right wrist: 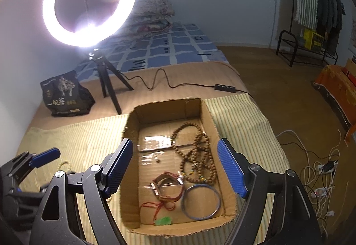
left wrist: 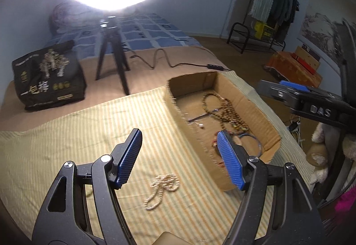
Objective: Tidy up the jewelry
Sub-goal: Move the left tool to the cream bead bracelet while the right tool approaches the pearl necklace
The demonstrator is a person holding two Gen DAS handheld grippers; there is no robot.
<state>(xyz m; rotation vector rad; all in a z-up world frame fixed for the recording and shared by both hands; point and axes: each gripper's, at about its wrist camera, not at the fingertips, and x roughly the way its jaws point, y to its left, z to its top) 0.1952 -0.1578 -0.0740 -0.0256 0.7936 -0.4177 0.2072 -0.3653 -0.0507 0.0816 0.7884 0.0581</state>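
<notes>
A cream pearl necklace (left wrist: 161, 189) lies bunched on the striped cloth (left wrist: 66, 145), just below and between the open, empty fingers of my left gripper (left wrist: 180, 138). A cardboard box (right wrist: 131, 129) holds brown wooden bead strands (right wrist: 198, 156), a blue bangle (right wrist: 201, 201), a leather bracelet (right wrist: 169, 187), a red cord with a green pendant (right wrist: 163, 220) and a small earring (right wrist: 156, 158). My right gripper (right wrist: 174, 147) hovers open and empty over the box. The box also shows in the left wrist view (left wrist: 249, 98), with the right gripper (left wrist: 293, 89) above its right side.
A lit ring light on a black tripod (right wrist: 106, 80) stands behind the box, its cable and switch (right wrist: 224, 87) trailing right. A black printed bag (right wrist: 64, 96) sits at the back left. Cables and a power strip (right wrist: 320, 169) lie on the floor to the right.
</notes>
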